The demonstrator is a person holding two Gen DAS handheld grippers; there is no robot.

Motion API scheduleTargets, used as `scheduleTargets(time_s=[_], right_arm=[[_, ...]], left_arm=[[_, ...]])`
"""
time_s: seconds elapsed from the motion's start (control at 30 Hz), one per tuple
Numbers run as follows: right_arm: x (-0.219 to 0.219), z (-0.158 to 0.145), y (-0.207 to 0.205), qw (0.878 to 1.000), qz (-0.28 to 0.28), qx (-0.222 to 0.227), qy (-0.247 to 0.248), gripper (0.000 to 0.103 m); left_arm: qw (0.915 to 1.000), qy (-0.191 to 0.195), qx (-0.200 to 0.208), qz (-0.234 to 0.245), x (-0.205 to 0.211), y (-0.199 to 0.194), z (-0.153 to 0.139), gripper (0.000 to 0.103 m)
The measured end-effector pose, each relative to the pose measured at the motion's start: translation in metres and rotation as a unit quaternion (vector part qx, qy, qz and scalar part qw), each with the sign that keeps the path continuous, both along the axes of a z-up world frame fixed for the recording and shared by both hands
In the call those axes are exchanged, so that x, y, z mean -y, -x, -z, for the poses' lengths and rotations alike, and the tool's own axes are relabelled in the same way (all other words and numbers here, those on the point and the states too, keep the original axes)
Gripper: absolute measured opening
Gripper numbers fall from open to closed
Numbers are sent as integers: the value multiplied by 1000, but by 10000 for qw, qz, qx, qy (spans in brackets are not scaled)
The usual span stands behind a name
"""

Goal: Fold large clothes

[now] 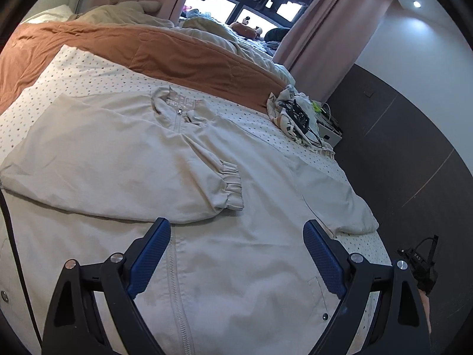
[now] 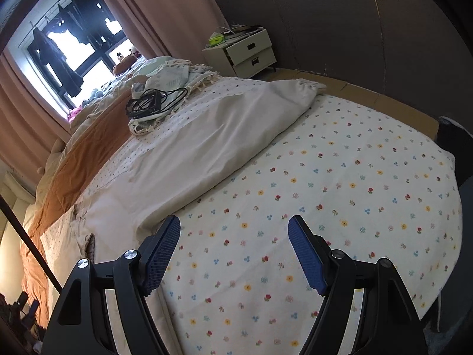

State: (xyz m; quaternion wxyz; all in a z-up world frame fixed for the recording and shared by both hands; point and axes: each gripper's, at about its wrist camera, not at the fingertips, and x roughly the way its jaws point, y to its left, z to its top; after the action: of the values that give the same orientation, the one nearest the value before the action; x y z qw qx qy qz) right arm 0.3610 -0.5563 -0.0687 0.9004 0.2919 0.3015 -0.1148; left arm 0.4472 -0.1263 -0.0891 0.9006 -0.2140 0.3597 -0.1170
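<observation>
We have one sleeve folded across the jacket; both grippers' fingers gape wide, empty. Next, we judge, the right gripper takes the outstretched sleeve.

Bed with flowered sheet, beige jacket spread flat, perhaps cables.

Daylight enters through the window, blown out to white with dark silhouettes against it, leaving the bed sheet evenly and softly lit, the wall dim, one ceiling spot glaring, both views sharp but strongly fisheye-bent with black corners.
</observation>
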Motion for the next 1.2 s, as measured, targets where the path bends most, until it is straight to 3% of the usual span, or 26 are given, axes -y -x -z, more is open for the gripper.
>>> scheduleTargets(time_s=[0.3,0.63,0.73,0.8,0.9,1.2], right_arm=[[34,34,-75,9990,78,0,-442,47],[56,57,-124,9973,415,-147,-594,36],[59,60,-129,9966,549,-101,-604,27],[61,61,-133,9968,527,-131,-587,8],[59,54,-133,9978,460,-79,-472,0],[36,-8,-113,9989,231,413,-63,0]], left_arm=[[9976,-113,-147,-674,-29,0,23,93],[9901,80,-297,-1369,-63,0,38,93],[9892,83,-317,-1426,-66,-1,40,93],[9889,107,-314,-1451,-68,0,41,93],[9888,102,-313,-1455,-69,-1,42,93],[9863,605,-287,-1508,-79,5,40,93]])
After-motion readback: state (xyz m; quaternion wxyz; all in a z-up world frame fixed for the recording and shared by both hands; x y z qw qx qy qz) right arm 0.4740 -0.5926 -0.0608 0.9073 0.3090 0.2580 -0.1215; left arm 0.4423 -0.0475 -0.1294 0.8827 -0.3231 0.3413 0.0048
